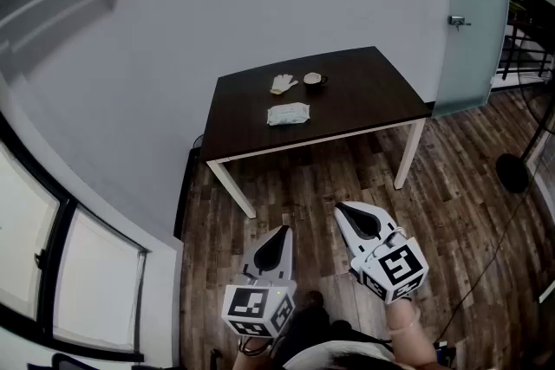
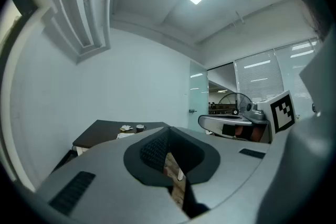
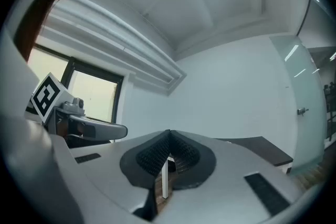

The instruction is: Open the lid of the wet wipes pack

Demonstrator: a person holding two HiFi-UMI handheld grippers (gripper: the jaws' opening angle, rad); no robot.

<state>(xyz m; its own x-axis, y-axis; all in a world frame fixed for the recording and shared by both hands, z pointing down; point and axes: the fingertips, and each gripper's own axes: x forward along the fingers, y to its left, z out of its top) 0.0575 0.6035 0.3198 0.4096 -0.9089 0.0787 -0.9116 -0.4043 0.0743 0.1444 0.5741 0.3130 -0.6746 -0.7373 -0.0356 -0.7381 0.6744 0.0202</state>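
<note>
The wet wipes pack (image 1: 288, 113) lies flat near the front middle of a dark table (image 1: 364, 95), its lid down as far as I can tell; in the left gripper view the pack (image 2: 125, 135) is a small pale shape far ahead. Both grippers hang over the wooden floor, well short of the table. My left gripper (image 1: 278, 232) (image 2: 168, 132) has its jaws together with nothing held. My right gripper (image 1: 341, 210) (image 3: 169, 135) is likewise shut and empty, to the right of the left one.
A white glove (image 1: 283, 83) and a small dark cup (image 1: 313, 81) sit behind the pack. A frosted glass door (image 1: 473, 13) stands at the right, a floor fan's base (image 1: 512, 173) beside it. Windows (image 1: 52, 273) line the left wall.
</note>
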